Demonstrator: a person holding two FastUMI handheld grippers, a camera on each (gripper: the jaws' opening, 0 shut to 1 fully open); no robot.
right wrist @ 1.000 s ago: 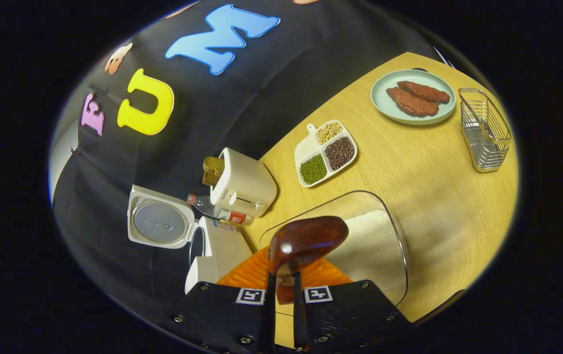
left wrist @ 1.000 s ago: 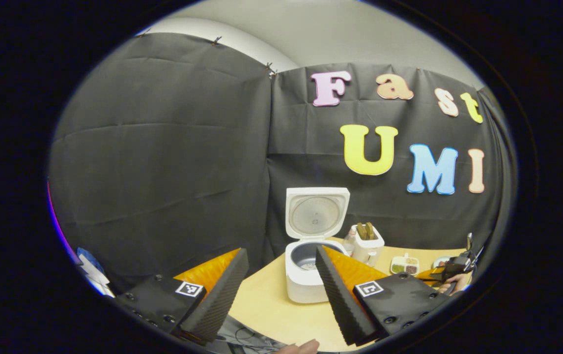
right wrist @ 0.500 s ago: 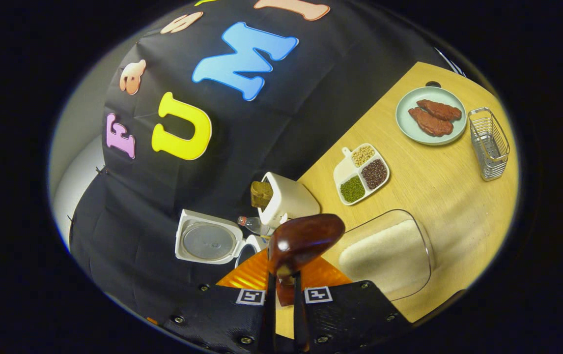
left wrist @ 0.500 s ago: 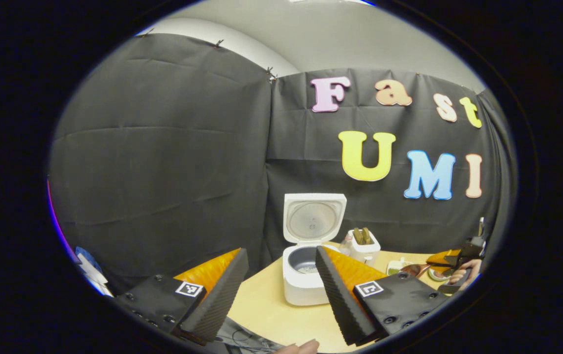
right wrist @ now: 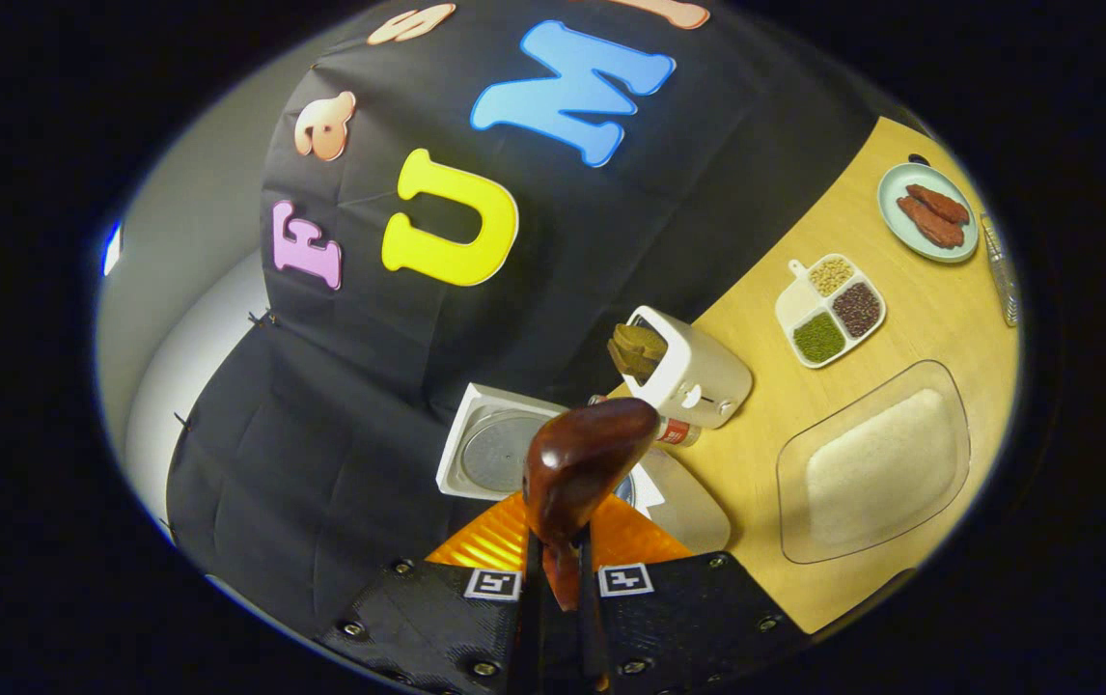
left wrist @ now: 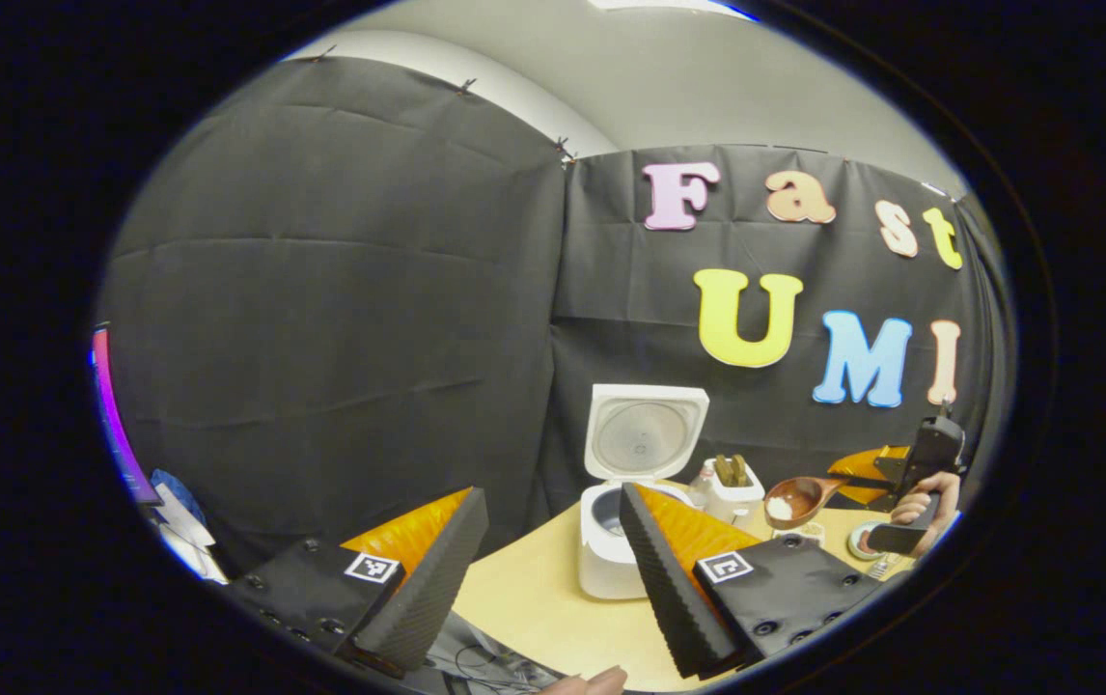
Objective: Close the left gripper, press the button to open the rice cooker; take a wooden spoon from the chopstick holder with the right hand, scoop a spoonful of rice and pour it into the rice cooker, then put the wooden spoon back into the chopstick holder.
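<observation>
The right gripper, clamped on the wooden spoon, carries its rice-laden bowl over the open rice cooker, handle running back along the fingers. The left gripper hangs spread and empty, back from the surface. Beyond lies the rice tray, and the chopstick holder at the far edge.

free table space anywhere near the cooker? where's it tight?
Bare wood lies between the clear rice tray and the white three-part bean dish, and on toward the pale green plate of meat. The table in front of the open white rice cooker is bare too. Crowded: cooker, white toaster and a lying bottle bunch together.
</observation>
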